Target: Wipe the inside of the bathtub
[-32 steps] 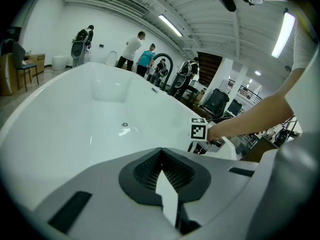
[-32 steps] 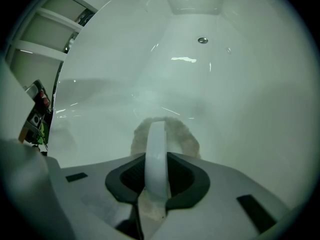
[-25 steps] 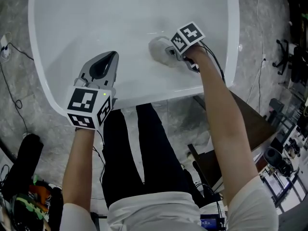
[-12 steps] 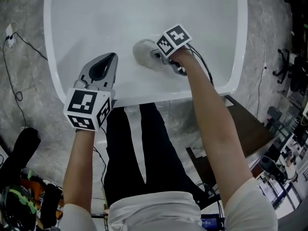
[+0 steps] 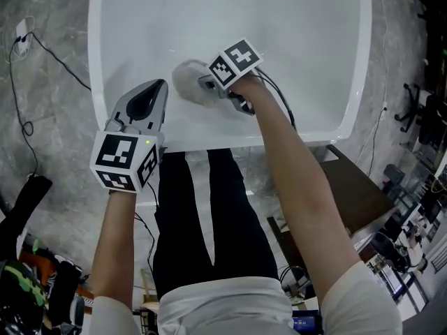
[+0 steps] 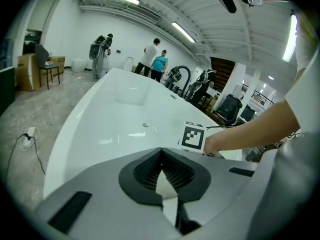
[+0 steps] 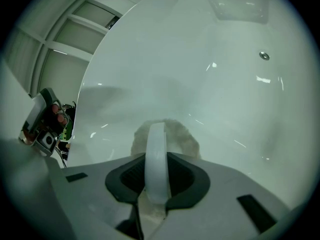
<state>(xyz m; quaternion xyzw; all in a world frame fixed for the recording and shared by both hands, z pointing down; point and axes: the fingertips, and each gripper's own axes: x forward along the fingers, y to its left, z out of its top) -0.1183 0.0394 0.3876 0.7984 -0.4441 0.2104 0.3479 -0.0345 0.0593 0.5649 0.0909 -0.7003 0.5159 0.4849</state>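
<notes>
Our right gripper (image 5: pixel 207 86) grips a fuzzy grey scrubber (image 5: pixel 186 81) by its curved white handle (image 7: pixel 156 159) inside the glossy bathtub (image 5: pixel 293 26). Our left gripper (image 5: pixel 158 93) fingers are clenched, empty.

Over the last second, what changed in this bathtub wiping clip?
The right gripper swept the pad leftward along the bathtub's near inside wall, toward the left gripper. The camera also shifted, so the bathtub sits further right in the head view. Unchanged: the right fingers stay clamped on the pad's white handle, and the left gripper stays shut and empty over the near rim.
</notes>
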